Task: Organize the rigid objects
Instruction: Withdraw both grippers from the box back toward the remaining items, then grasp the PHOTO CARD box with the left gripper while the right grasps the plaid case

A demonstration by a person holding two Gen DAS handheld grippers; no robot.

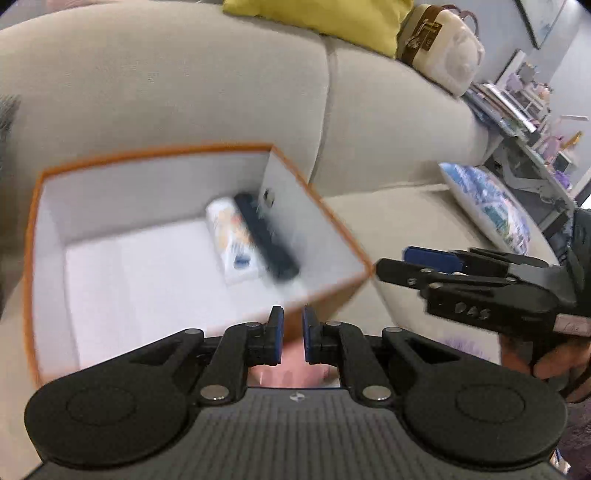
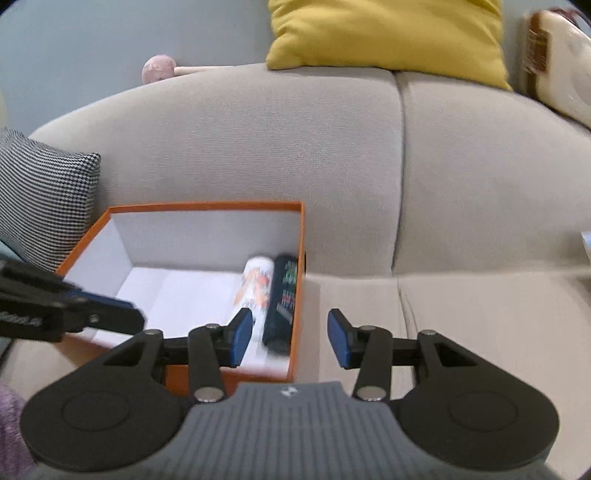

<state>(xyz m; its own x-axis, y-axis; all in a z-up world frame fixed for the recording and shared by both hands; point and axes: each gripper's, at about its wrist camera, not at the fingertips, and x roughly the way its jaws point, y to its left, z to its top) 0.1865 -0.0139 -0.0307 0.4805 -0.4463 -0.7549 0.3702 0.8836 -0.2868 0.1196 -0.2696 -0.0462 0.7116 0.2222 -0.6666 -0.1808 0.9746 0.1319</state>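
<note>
Beige couch (image 2: 258, 147) takes up pretty much the whole scene, with a yellow cushion (image 2: 388, 33) on top of the backrest and a houndstooth pillow (image 2: 44, 199) off at one end. Sitting on the seat is an orange box (image 2: 295, 236) with a white inside, and two things already lie in it against one wall: a white tube with orange print (image 2: 255, 284) and, right beside it, a dark remote (image 2: 282, 299) with coloured buttons. The left gripper (image 1: 293, 334) hangs just over the near rim of the box with its fingers drawn close together and nothing between them. The right gripper (image 2: 290, 339) is over by the box's corner, fingers spread apart and empty. Both views are a bit blurry, fwiw.
</note>
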